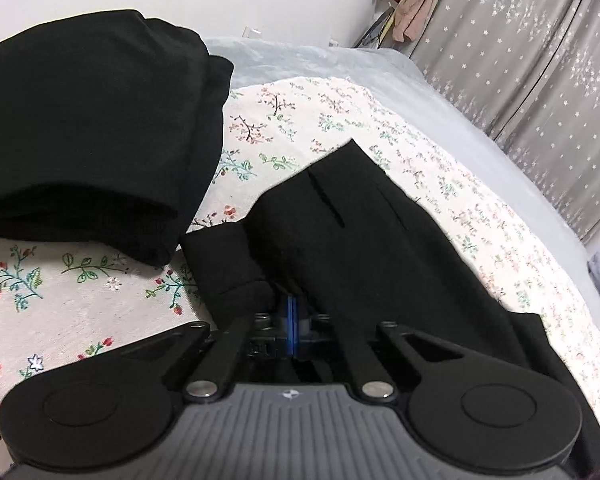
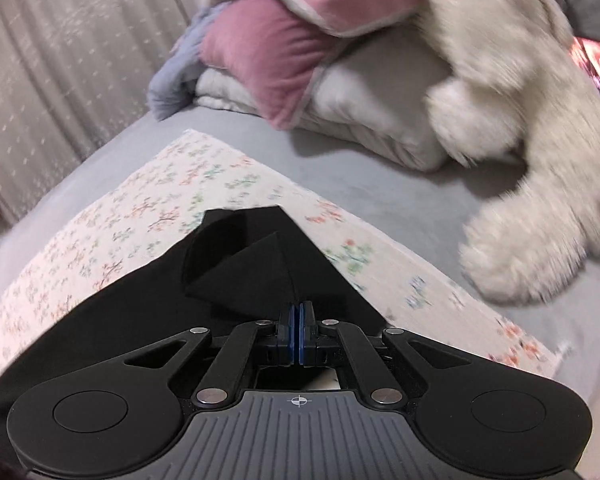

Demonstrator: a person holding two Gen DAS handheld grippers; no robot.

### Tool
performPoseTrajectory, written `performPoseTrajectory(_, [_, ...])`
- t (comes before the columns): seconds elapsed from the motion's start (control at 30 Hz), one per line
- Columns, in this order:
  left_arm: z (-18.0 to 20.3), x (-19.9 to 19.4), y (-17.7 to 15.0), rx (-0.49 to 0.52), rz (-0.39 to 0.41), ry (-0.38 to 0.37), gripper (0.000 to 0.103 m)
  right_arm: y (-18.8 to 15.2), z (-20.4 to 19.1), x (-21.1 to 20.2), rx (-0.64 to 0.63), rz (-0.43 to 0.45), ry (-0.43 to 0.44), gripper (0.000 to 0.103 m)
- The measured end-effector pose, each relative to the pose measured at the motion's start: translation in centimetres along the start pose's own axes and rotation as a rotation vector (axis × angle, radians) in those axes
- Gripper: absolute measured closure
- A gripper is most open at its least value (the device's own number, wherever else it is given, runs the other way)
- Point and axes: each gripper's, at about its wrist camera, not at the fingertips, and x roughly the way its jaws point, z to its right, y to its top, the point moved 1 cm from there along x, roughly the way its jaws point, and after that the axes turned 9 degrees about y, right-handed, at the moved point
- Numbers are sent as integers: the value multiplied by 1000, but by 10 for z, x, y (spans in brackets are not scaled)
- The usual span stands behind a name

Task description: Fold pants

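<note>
Pinched in the left claw (image 1: 291, 312), the black woven trousers (image 1: 364, 232) run away from it up and rightward across the floral quilted sheet (image 1: 300, 120); a folded black garment pile (image 1: 92, 132) lies to its left. Just beyond the right claw (image 2: 299, 314), pressed shut on the same cloth, a trouser corner (image 2: 256, 256) points ahead toward pink cushions (image 2: 268, 56).

Plush toy (image 2: 532, 152) motion-blurred, cut off rightward

The pants (image 1: 340, 240) are lying on a cloth (image 1: 80, 308) spread over the bed (image 1: 440, 92), with folded clothes (image 1: 92, 132) sitting to their left and pillows (image 2: 300, 68) piling behind.
</note>
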Motion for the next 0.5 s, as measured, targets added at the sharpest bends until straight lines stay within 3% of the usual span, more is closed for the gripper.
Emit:
performPoseTrajectory(0.13, [7, 4, 2, 60, -10, 13, 97, -5, 1, 4, -53, -59, -24, 102])
performPoseTrajectory(0.17, [9, 7, 2, 74, -16, 25, 97, -6, 0, 8, -62, -85, -35, 100])
performPoseTrajectory(0.2, [10, 8, 2, 72, -15, 38, 92, -7, 0, 11, -51, -95, -46, 92])
performPoseTrajectory(0.23, [11, 9, 2, 67, -12, 43, 90, -7, 0, 13, -37, -97, -54, 92])
performPoseTrajectory(0.4, [9, 11, 9, 62, 26, 67, 82, -1, 2, 14, 4, -67, -67, 92])
performPoseTrajectory(0.5, [2, 12, 12, 35, 20, 67, 82, 6, 11, 9, 45, -11, -141, 91])
